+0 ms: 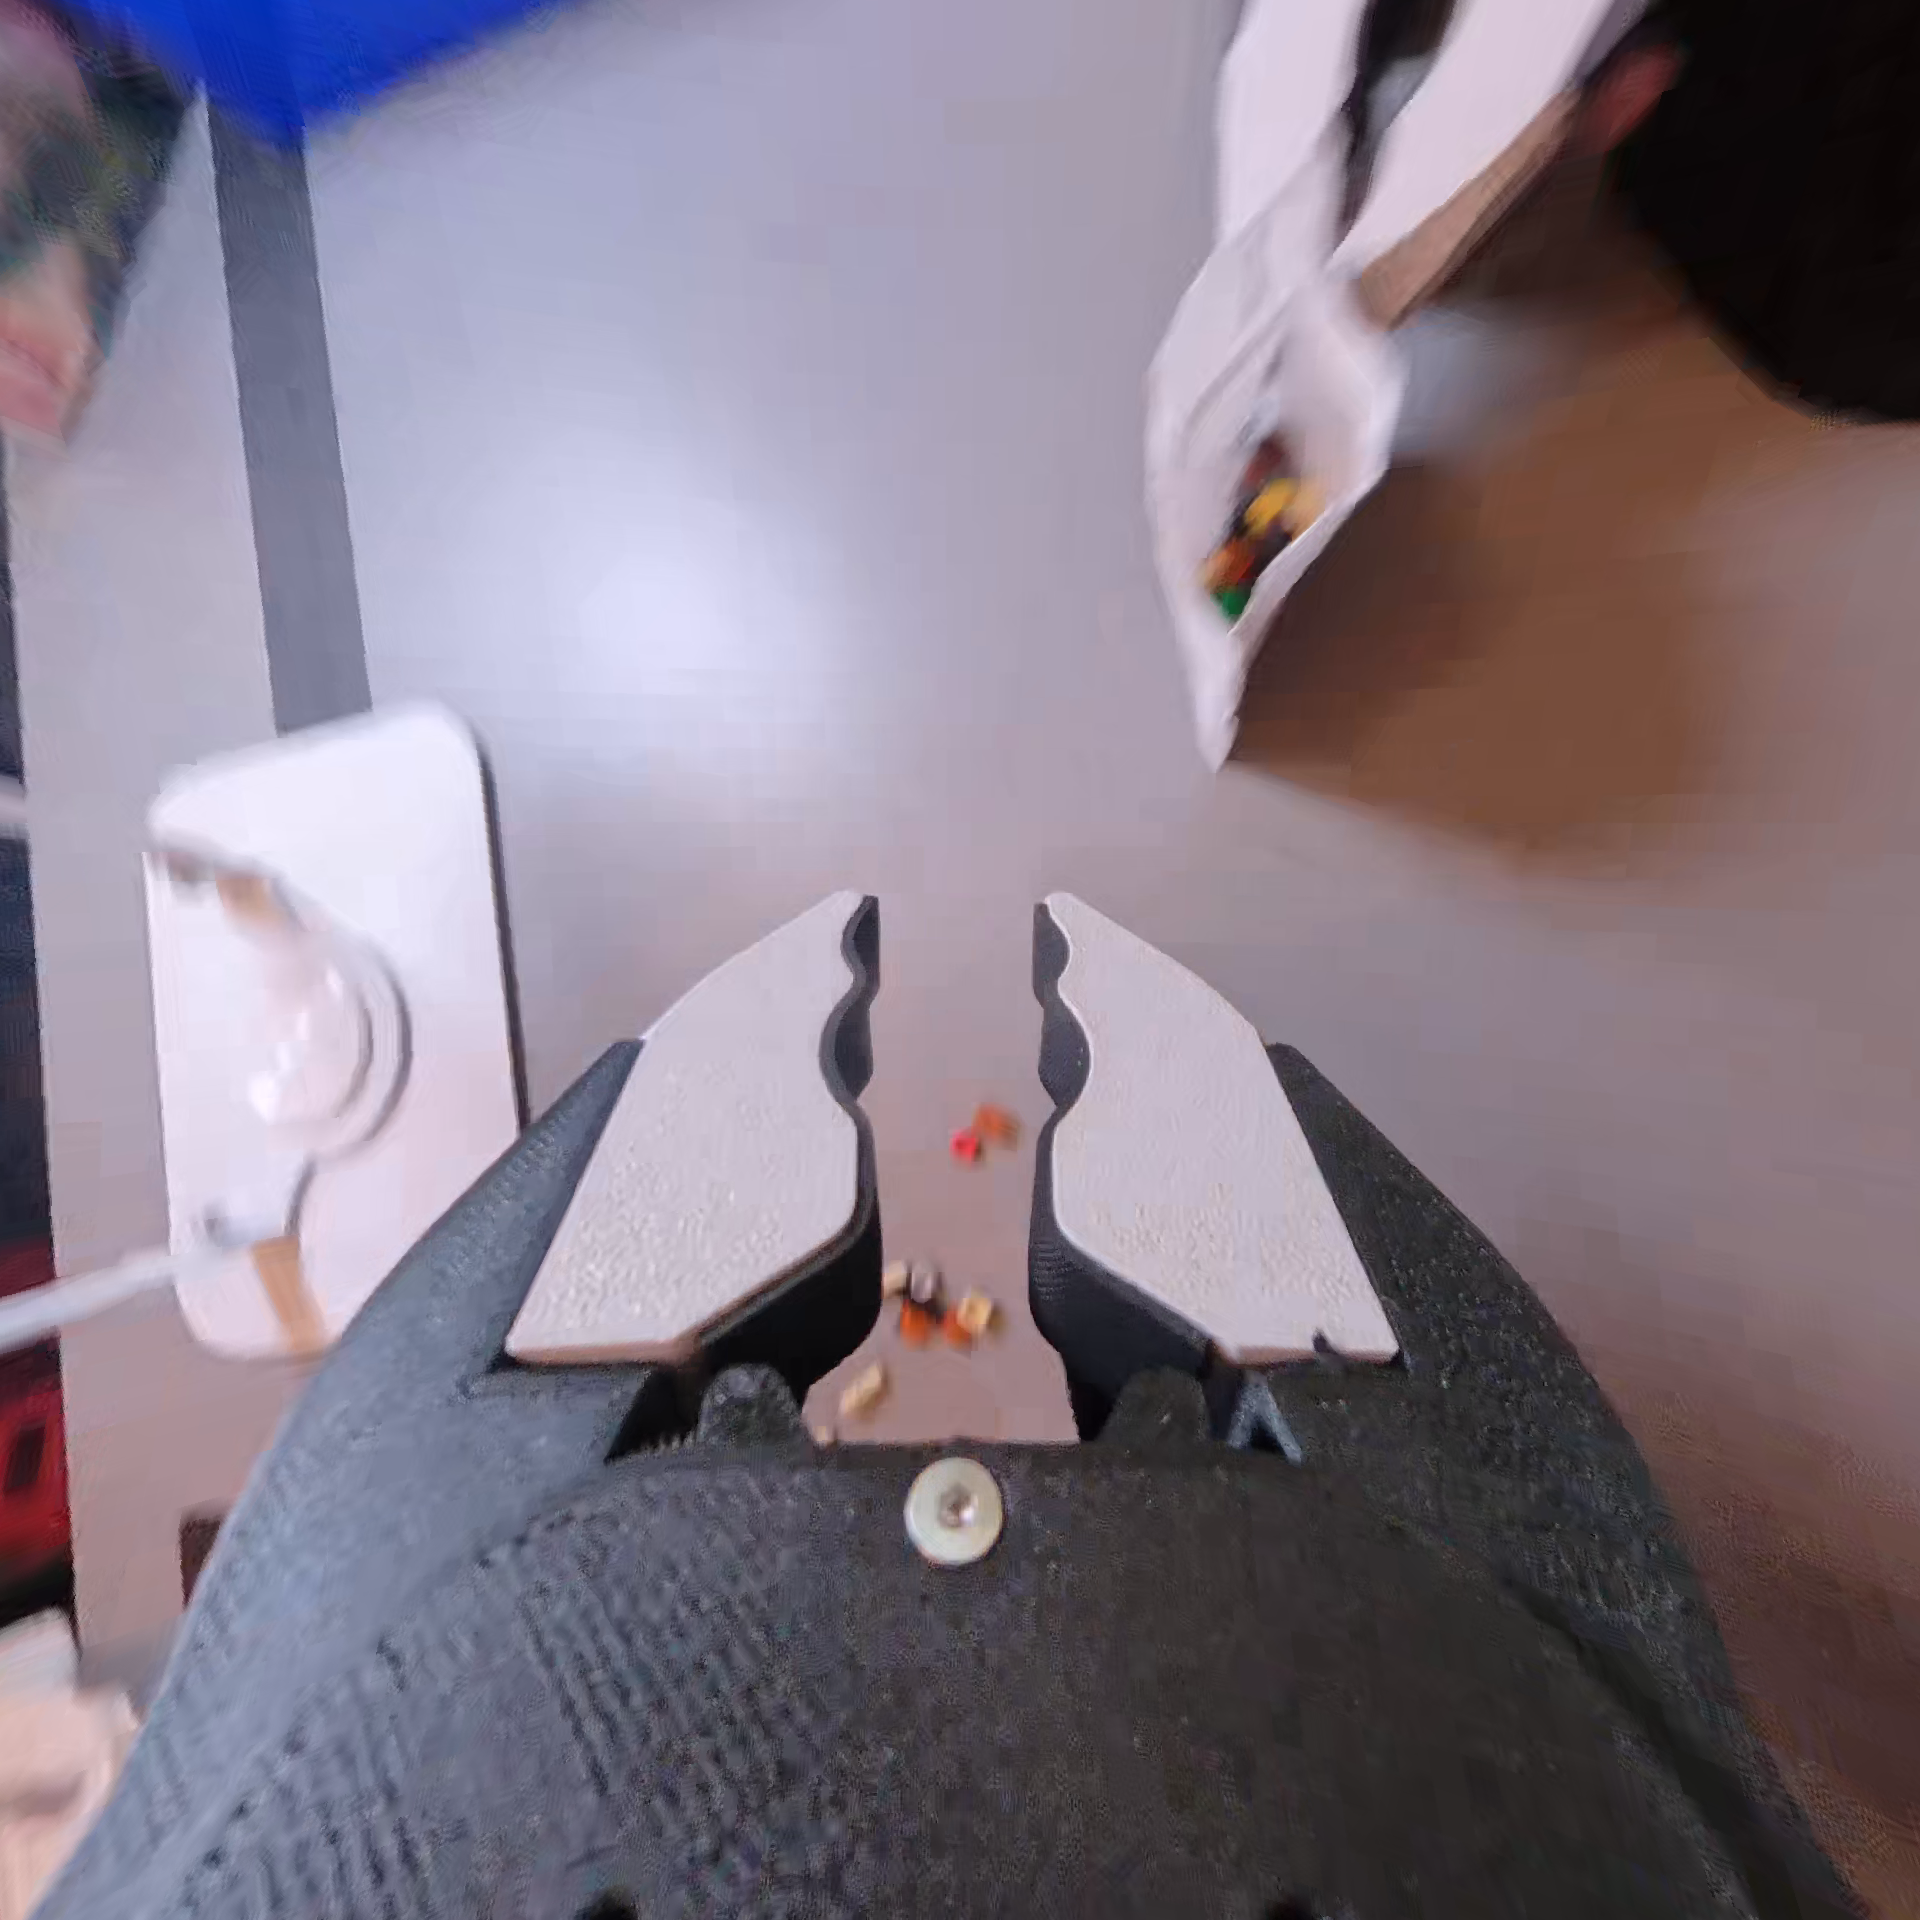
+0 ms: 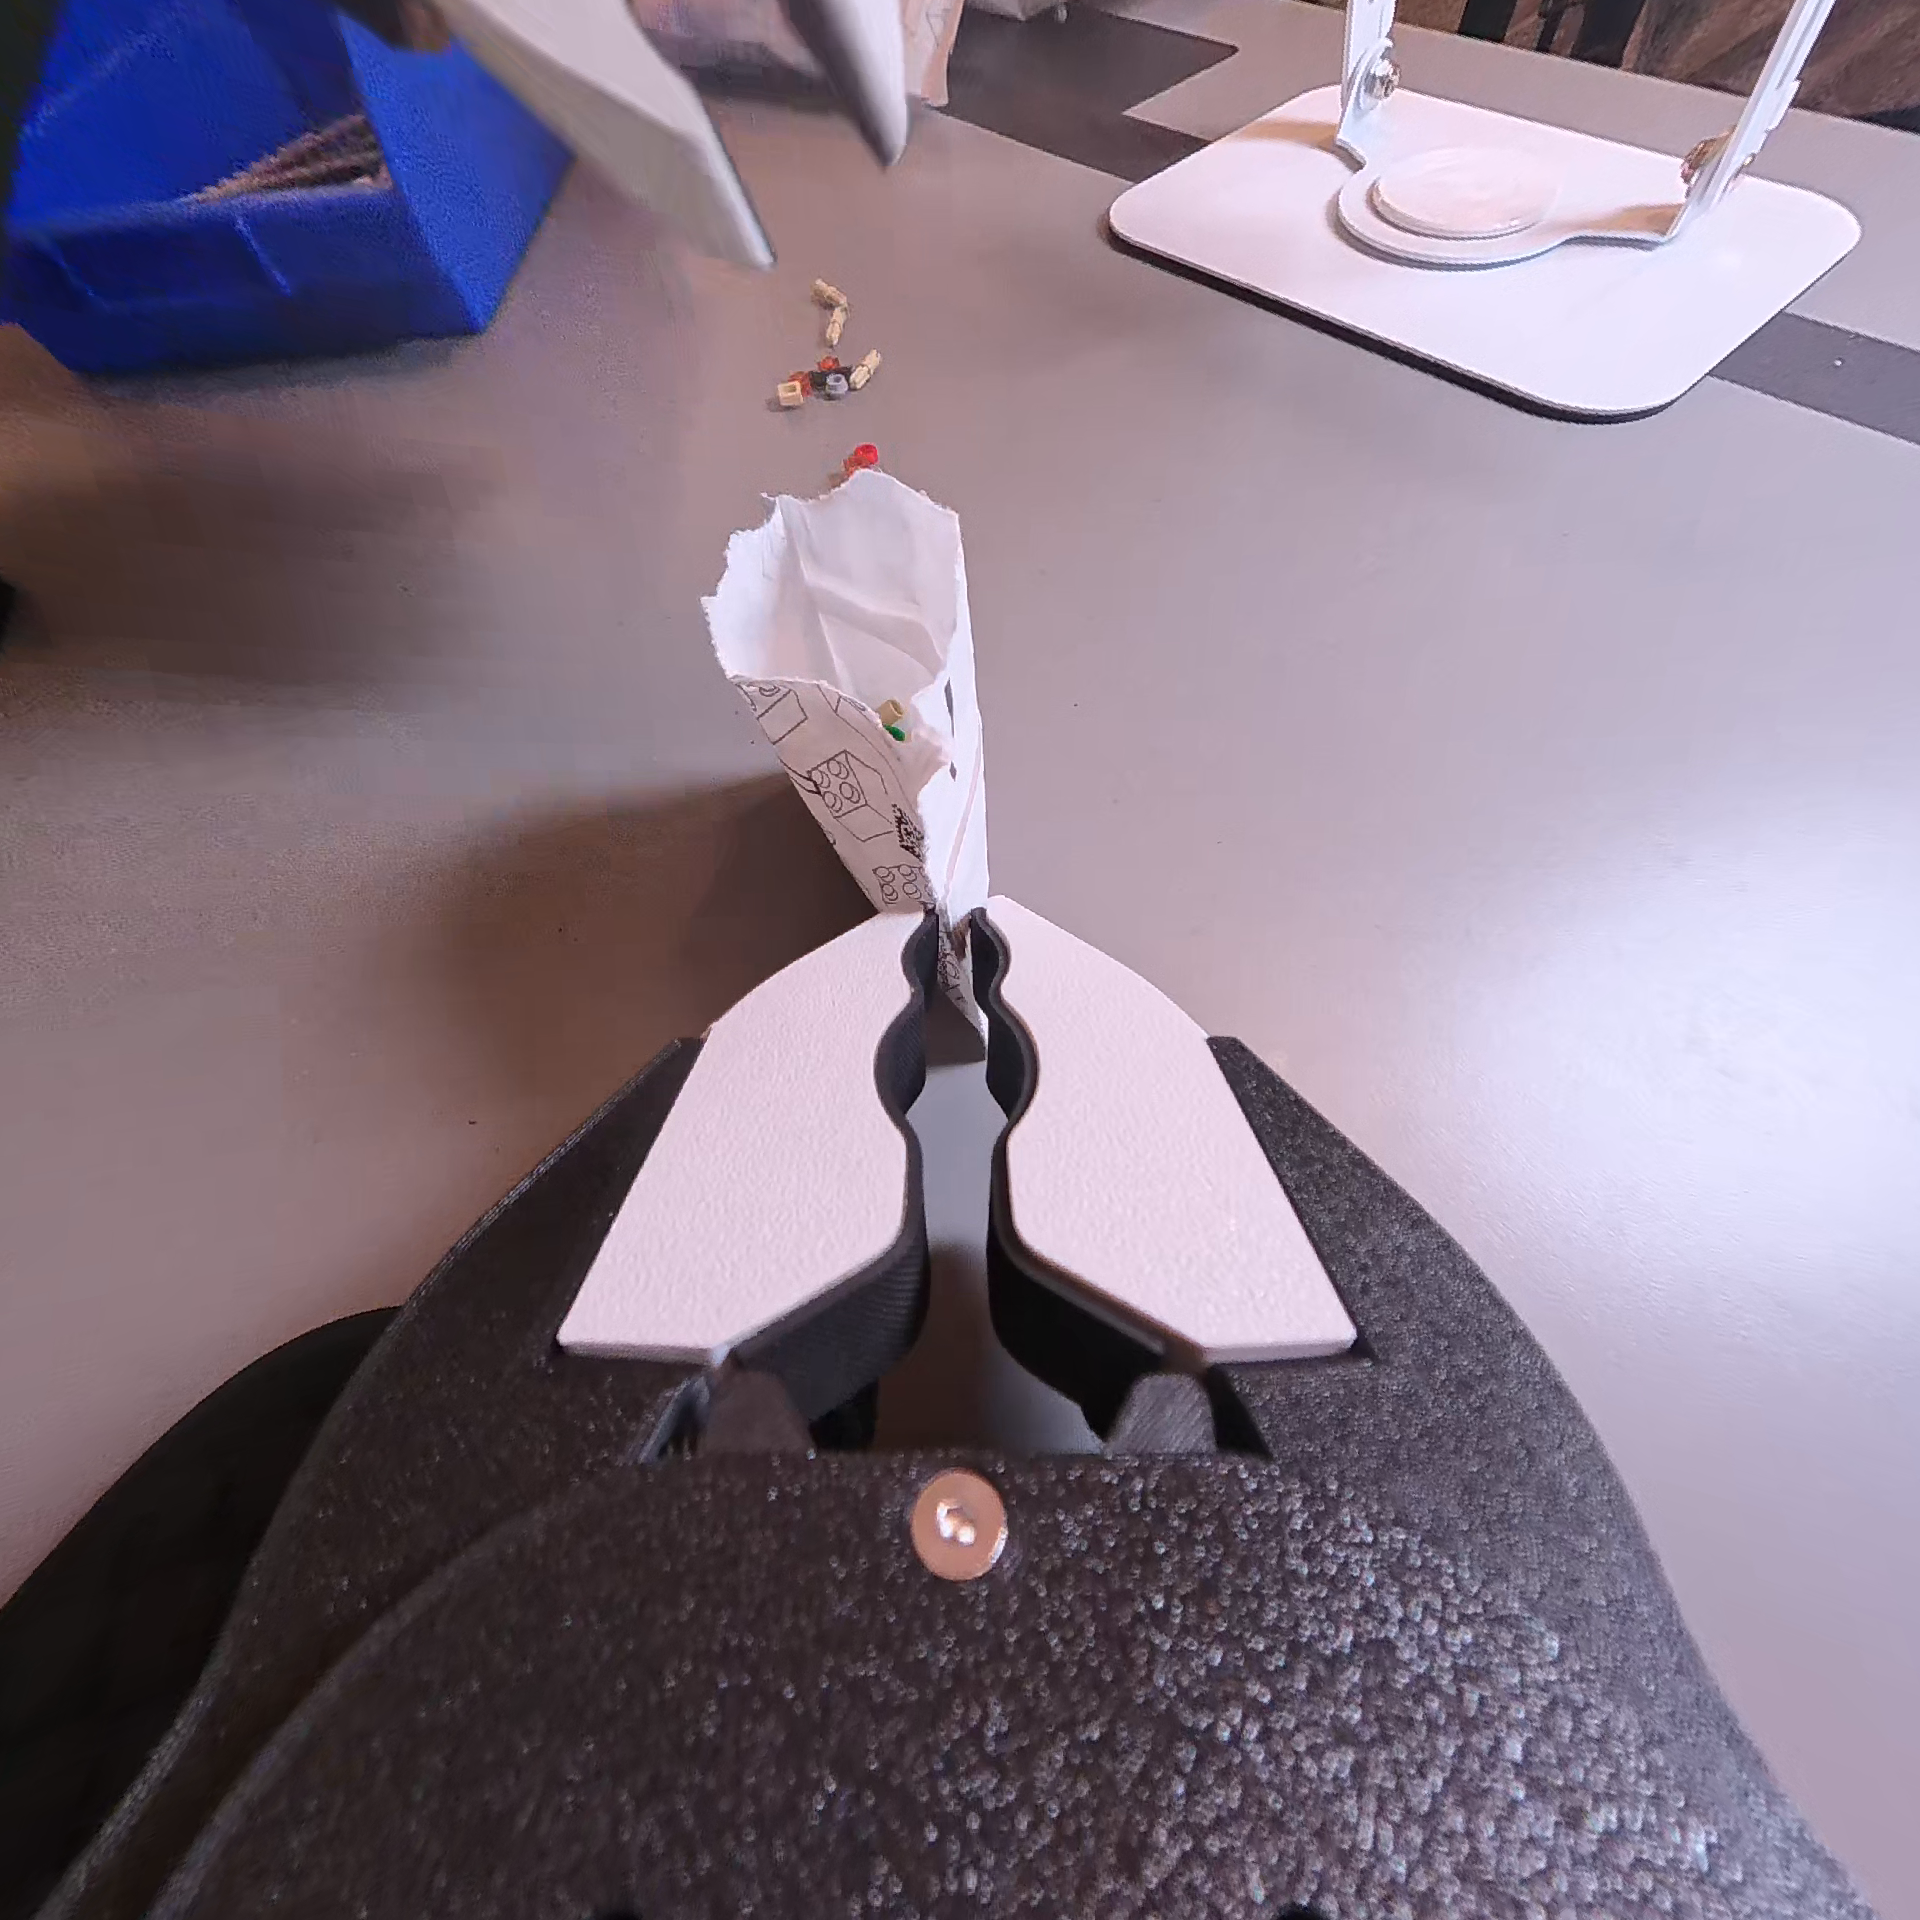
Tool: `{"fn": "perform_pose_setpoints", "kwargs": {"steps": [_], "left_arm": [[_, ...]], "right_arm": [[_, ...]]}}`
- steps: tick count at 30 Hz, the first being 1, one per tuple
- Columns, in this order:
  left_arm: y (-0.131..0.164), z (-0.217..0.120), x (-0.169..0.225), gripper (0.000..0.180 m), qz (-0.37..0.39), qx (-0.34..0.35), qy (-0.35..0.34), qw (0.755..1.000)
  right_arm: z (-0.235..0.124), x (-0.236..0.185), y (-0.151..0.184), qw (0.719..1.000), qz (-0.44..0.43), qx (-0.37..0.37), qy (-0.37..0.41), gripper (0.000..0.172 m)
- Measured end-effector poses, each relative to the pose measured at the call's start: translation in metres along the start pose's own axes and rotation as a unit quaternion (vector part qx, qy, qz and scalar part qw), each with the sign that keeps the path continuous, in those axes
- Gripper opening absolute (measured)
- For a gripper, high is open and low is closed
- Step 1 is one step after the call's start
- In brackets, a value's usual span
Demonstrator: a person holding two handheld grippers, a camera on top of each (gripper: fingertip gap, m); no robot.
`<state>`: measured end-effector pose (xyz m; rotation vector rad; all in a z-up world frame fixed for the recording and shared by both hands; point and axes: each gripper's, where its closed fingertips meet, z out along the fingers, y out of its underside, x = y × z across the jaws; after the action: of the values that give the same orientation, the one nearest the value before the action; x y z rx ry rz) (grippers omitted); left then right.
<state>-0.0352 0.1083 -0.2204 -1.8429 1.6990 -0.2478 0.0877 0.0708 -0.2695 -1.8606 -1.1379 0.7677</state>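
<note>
Right claw [image 2: 951, 920] pinched tight on the bottom corner of a torn white paper bag [image 2: 862, 665], mouth tipped away, bricks inside. Left claw [image 1: 956, 914] open, empty, over spilled toy bricks [image 1: 935, 1304] on the counter [image 2: 1455, 831]. Better kept tilted gently. Blue bin [image 2: 260, 208] far left.

two wrist views close above one grey table [image 2: 1455, 831], facing each other, sharing the scattered small bricks [image 2: 831, 374]

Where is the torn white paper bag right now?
In the right wrist view, the torn white paper bag sits centre, pinched by the right tongs, above the grey table near scattered small bricks.
</note>
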Motion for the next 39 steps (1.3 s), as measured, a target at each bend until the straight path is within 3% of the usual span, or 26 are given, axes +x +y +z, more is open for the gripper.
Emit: {"fn": "perform_pose_setpoints", "kwargs": {"steps": [3, 6, 21, 28, 31, 36, 39], "left_arm": [[0.061, 0.007, -0.015, 0.032, -0.096, -0.053, 0.008, 0.994], [0.094, 0.024, -0.002, 0.034, -0.13, -0.079, 0.035, 0.988], [0.095, 0.04, 0.012, 0.009, -0.157, -0.052, 0.069, 0.984], [0.095, 0.038, 0.011, 0.008, -0.146, -0.045, 0.061, 0.986], [0.07, 0.03, 0.011, 0.008, -0.144, 0.009, 0.064, 0.987], [-0.016, 0.013, 0.027, 0.008, -0.075, 0.121, 0.074, 0.987], [-0.058, 0.016, 0.046, 0.01, -0.02, 0.142, 0.084, 0.986]], "right_arm": [[0.0, -0.001, 0.0, 1.0, -0.005, -0.001, 0.001, 0.006], [0.0, 0.0, 0.0, 1.0, -0.003, -0.001, 0.001, 0.006], [0.001, 0.0, 0.001, 1.0, 0.001, -0.003, 0.0, 0.005], [0.001, 0.0, 0.001, 1.0, 0.0, -0.003, -0.001, 0.006], [0.001, 0.0, 0.001, 1.0, 0.0, -0.004, -0.001, 0.006], [0.002, 0.0, 0.001, 1.0, -0.001, -0.006, -0.001, 0.006], [0.001, -0.001, 0.001, 1.0, -0.004, -0.005, 0.0, 0.005]]}}
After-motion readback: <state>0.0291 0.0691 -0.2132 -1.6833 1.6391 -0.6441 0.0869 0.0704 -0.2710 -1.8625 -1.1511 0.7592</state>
